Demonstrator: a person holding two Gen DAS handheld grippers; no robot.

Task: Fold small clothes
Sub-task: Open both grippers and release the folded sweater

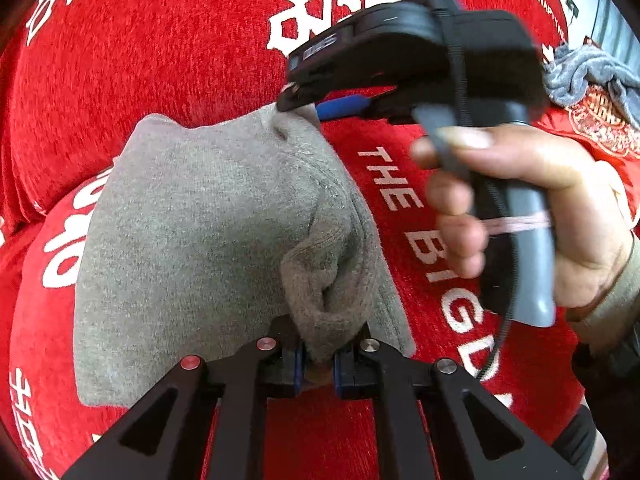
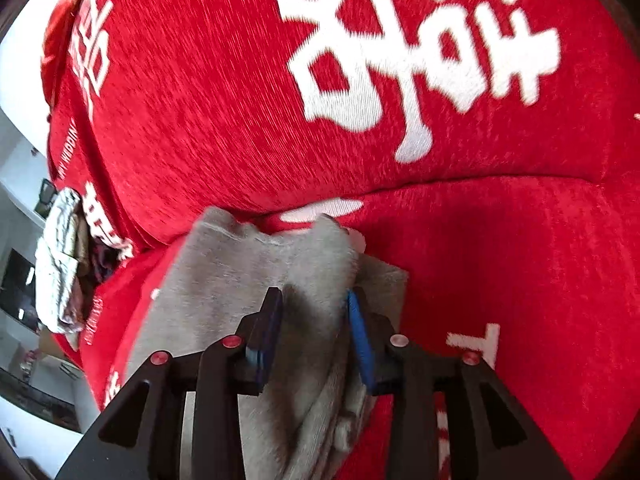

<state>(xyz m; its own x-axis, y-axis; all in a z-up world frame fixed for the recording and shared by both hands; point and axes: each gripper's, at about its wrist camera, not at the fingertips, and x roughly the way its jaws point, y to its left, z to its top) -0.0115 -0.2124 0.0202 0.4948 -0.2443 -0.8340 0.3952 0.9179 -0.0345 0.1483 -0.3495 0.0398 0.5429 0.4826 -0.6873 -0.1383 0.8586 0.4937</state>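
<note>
Red plush sofa cover printed in white: "THE BIG DAY", "BIGDAY", large Chinese characters. Grey knitted small garment lies flat on seat. Left gripper clamped on bunched near edge. Right gripper part open at far corner, cloth between pads, not pinched.
</note>
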